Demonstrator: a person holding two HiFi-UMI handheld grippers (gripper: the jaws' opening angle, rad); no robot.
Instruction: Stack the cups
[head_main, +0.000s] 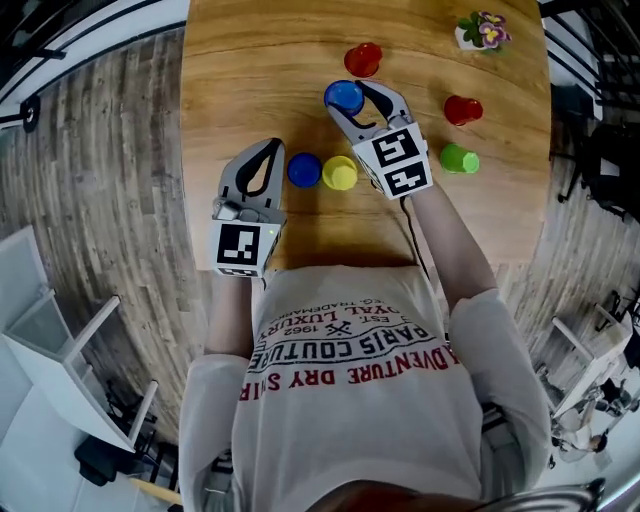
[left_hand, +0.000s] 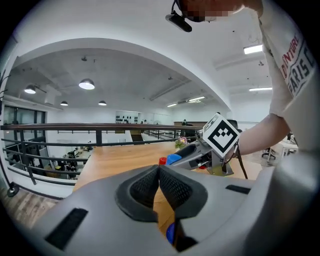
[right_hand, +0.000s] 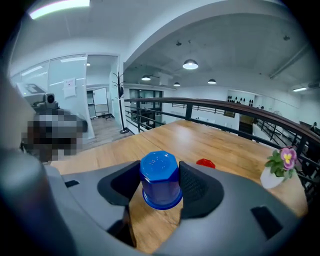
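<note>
Counting: two blue cups (head_main: 343, 96), two red (head_main: 363, 58), one yellow (head_main: 340, 172), one green (head_main: 459, 158).

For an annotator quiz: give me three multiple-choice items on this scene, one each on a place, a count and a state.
1. Where does the potted flower stand? A) table's far right end B) table's near left edge C) table's middle
2. How many red cups are there? A) one B) two C) three
3. The right gripper's jaws are: A) apart, empty B) clamped on a blue cup C) shut together, empty
Answers: 1 A, top right in the head view; 2 B, one far, one right; 3 B, pads press its sides.
</note>
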